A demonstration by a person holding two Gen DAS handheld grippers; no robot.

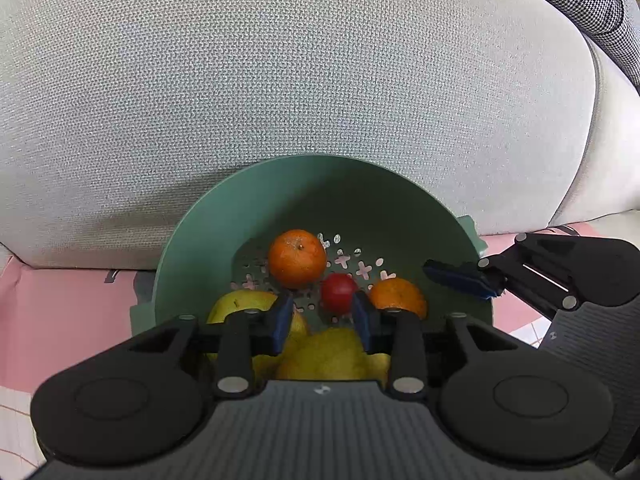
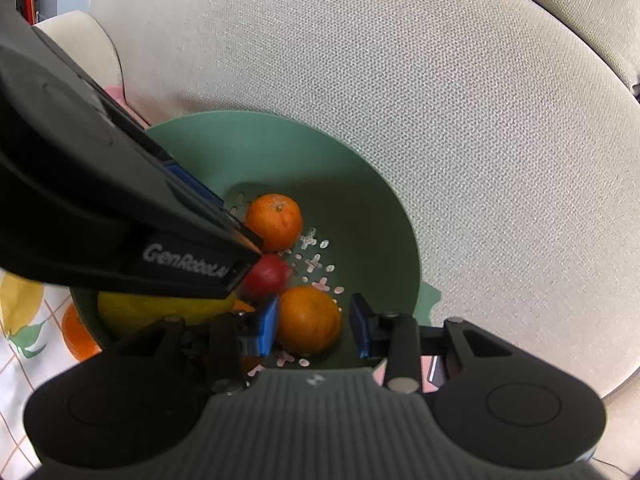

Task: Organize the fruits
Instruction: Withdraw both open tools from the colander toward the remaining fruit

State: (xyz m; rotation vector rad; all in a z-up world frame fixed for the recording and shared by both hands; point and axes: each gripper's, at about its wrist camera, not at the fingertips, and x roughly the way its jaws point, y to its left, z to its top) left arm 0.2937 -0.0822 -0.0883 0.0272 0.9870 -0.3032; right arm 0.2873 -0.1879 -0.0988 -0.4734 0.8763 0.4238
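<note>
A green colander bowl (image 1: pixel 248 208) holds several fruits. In the left wrist view an orange (image 1: pixel 297 258) lies at the back, a small red fruit (image 1: pixel 338 290) in the middle and a second orange (image 1: pixel 398 296) to its right. A yellow-green fruit (image 1: pixel 240 304) and a yellow lemon (image 1: pixel 328 354) lie at the front. My left gripper (image 1: pixel 322 320) hangs open over the lemon, with the red fruit just past its tips. My right gripper (image 2: pixel 314 328) is open around the second orange (image 2: pixel 308 318); the left pad (image 2: pixel 267 328) is at its skin, the right pad is apart.
A grey woven cushion (image 1: pixel 300 80) rises right behind the bowl. Pink cloth (image 1: pixel 60 312) lies under the bowl, and a tablecloth printed with fruit (image 2: pixel 24 320) lies to its left. The left gripper's black body (image 2: pixel 100 220) crosses the right wrist view over the bowl.
</note>
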